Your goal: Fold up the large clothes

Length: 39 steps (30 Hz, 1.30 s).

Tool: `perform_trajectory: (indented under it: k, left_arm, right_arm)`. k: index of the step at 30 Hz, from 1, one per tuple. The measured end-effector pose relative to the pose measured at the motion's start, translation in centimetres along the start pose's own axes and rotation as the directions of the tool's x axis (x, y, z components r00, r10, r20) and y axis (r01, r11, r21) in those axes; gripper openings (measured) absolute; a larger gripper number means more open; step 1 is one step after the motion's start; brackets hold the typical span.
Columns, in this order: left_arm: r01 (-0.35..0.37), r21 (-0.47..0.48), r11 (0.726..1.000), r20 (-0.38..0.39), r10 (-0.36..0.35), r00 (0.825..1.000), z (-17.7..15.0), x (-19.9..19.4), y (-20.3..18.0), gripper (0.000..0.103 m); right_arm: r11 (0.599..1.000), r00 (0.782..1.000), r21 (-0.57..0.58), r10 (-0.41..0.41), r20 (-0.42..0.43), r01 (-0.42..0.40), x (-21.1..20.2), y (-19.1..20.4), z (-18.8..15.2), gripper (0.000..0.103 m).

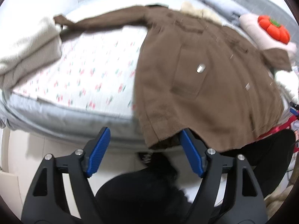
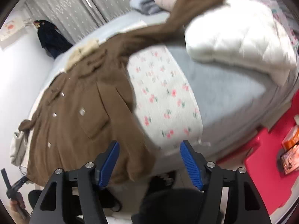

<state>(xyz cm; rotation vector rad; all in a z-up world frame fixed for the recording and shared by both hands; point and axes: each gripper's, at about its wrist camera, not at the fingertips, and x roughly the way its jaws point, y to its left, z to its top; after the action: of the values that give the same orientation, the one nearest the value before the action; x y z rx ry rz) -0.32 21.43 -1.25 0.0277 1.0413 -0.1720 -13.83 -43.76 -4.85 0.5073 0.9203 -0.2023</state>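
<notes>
1. My left gripper [image 1: 143, 150] stands wide, its 2 blue pads [image 1: 99, 151] apart with nothing between them; it hangs above the near edge of the bed [image 1: 74, 115].
2. My right gripper [image 2: 149, 161] also stands wide and grips nothing; the left pad sits over the coat's hem in its view, but I cannot tell whether it touches the cloth.
3. The brown coat [image 1: 201, 78] lies spread on the bed, front up, with its hem draped over the near edge of the mattress.
4. The coat's pale fur collar [image 1: 198, 11] points to the far side of the bed, and 1 sleeve [image 1: 97, 21] stretches out flat toward a folded cream blanket [image 1: 28, 46].
5. The other sleeve [image 2: 188, 9] runs up toward a pink cushion [image 1: 250, 28] that carries an orange pumpkin-shaped toy [image 1: 272, 28].
6. A white sheet with a small floral print [image 1: 89, 69] covers the mattress beside the coat.
7. A puffy white quilt [image 2: 239, 39] lies folded on the bed beyond the printed sheet in the right wrist view.
8. Both views are blurred.
</notes>
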Motion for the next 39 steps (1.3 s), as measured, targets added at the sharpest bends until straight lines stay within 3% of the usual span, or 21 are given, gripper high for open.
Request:
perform_trajectory:
  k: [3, 8, 13, 22, 31, 39]
  left_arm:
    - [0.025, -0.012, 1.0, 0.044, -0.024, 0.999, 1.9, -0.7, -0.7, 0.085]
    - [0.047, -0.055, 0.997, 0.097, -0.041, 0.994, 6.4, 0.0, -3.5, 0.087]
    - [0.022, -0.047, 0.999, 0.078, -0.018, 0.997, 11.0, 1.7, -7.0, 0.089]
    - [0.103, -0.049, 0.993, 0.077, -0.099, 0.992, 17.9, 5.1, -12.6, 0.09]
    - [0.152, -0.056, 0.987, 0.081, -0.147, 0.986, 21.4, 9.2, -15.9, 0.09]
    - [0.194, -0.105, 0.975, 0.106, -0.183, 0.977, 22.5, 12.4, -15.7, 0.09]
  right_arm:
    - [1.0, 0.999, -0.002, 0.021, 0.043, -0.021, -0.4, 1.1, 1.9, 0.074]
    - [1.0, 0.994, 0.007, -0.009, 0.112, 0.009, -0.4, 1.5, 5.2, 0.079]
    - [0.997, 0.984, 0.071, -0.039, 0.175, 0.027, 0.4, 0.4, 10.3, 0.081]
    - [0.977, 0.96, 0.178, -0.155, 0.232, 0.115, 2.1, -2.7, 17.4, 0.082]
    - [0.951, 0.944, 0.279, -0.21, 0.254, 0.136, 3.9, -6.5, 20.2, 0.082]
    - [0.937, 0.936, 0.339, -0.187, 0.3, 0.078, 5.6, -9.2, 22.2, 0.082]
